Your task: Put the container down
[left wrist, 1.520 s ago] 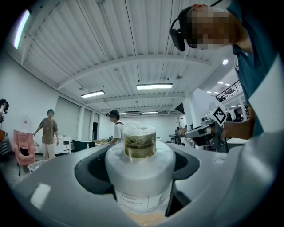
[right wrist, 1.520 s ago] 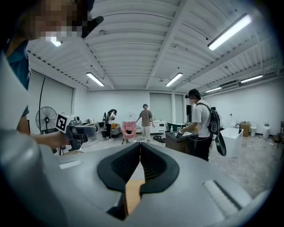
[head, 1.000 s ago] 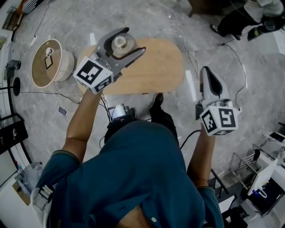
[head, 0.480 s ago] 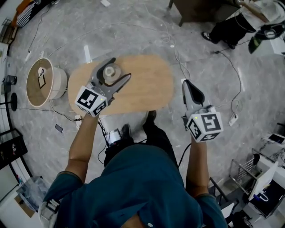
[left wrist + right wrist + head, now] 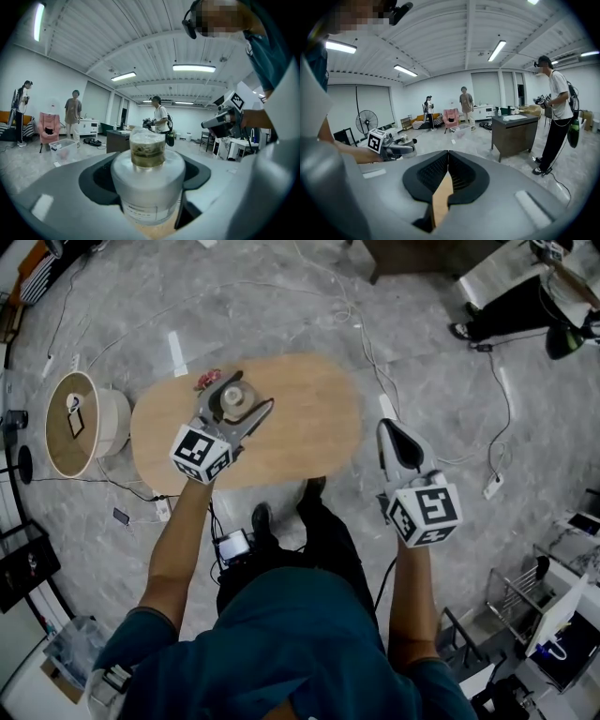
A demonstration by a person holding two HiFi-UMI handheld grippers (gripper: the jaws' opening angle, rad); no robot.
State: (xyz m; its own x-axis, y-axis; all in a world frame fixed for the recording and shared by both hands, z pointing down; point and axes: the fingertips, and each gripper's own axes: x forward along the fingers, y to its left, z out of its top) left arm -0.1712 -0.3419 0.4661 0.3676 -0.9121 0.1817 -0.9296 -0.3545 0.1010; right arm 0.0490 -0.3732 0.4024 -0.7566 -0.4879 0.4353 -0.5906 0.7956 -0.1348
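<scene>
The container [image 5: 236,399] is a pale cylindrical jar with a label and a narrower clear top holding something brownish [image 5: 147,150]. It stands upright between the jaws of my left gripper [image 5: 247,392], which is shut on it over the far left part of the oval wooden table [image 5: 309,418]. Wood shows just under the jar in the left gripper view; I cannot tell whether it touches. My right gripper [image 5: 387,427] is shut and empty, just off the table's right end over the floor, and its closed jaws [image 5: 446,157] point into the room.
A small pink thing [image 5: 206,379] lies on the table just beyond the left gripper. A round drum-shaped stool [image 5: 75,423] stands on the floor at the left. Cables cross the grey floor [image 5: 441,381]. Another person [image 5: 511,306] stands at the upper right.
The left gripper still holds the container over the table's left part, and looks smaller and lower in view. The right gripper has drifted left, close to the table's right end.
</scene>
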